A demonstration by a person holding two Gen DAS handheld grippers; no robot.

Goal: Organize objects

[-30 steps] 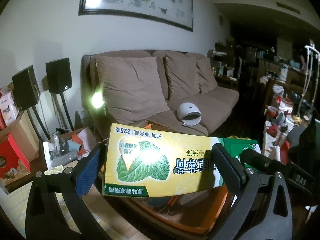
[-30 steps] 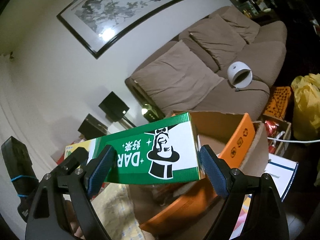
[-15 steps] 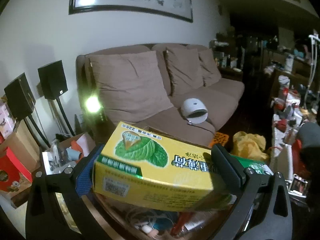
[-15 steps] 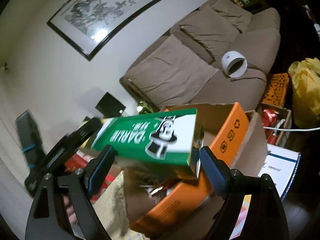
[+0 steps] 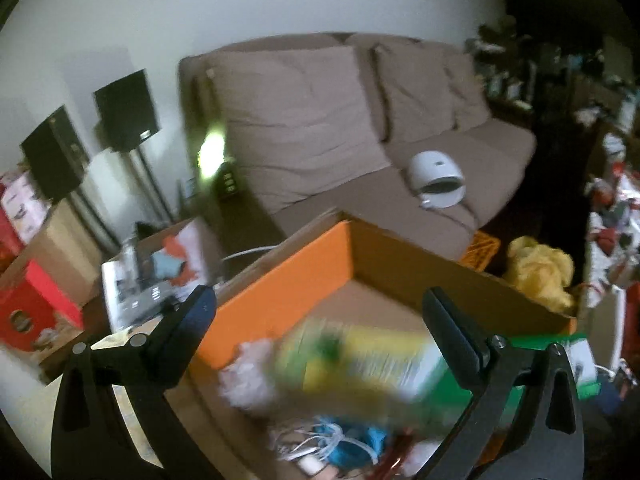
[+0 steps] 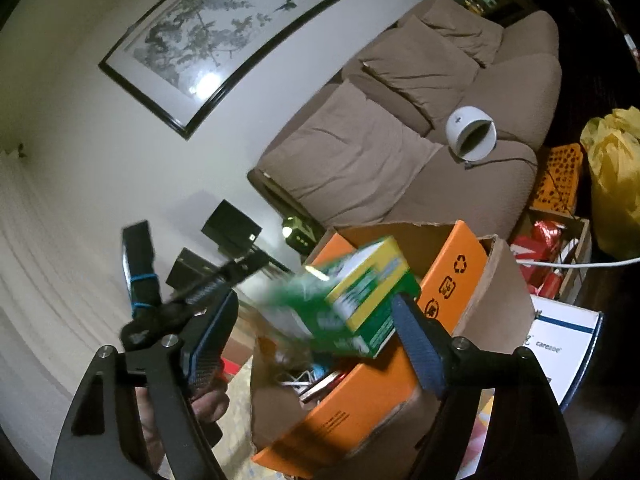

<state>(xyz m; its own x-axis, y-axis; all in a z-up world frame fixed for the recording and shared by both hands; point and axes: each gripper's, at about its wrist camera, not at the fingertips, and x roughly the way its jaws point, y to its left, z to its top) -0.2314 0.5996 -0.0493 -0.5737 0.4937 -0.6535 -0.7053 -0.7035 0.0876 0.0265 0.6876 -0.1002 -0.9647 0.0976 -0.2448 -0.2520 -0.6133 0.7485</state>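
Behind the brown sofa (image 6: 400, 148), both grippers, left (image 5: 320, 320) and right (image 6: 316, 320), stand wide and empty, the toothpaste boxes (image 6: 352, 300) are dropping into the orange carton (image 6: 400, 392), so next fetch another item.

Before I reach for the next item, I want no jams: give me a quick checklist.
1. Left claw empty: ok, open, yellow box dropping clear.
2. Right claw let go: ok; its jaws have just been closing slightly, green box loose between them.
3. Boxes settled in orange carton: not ok, both blurred, mid-fall.
4. Carton has room: ok.
5. Cables in carton clear of claws: ok.
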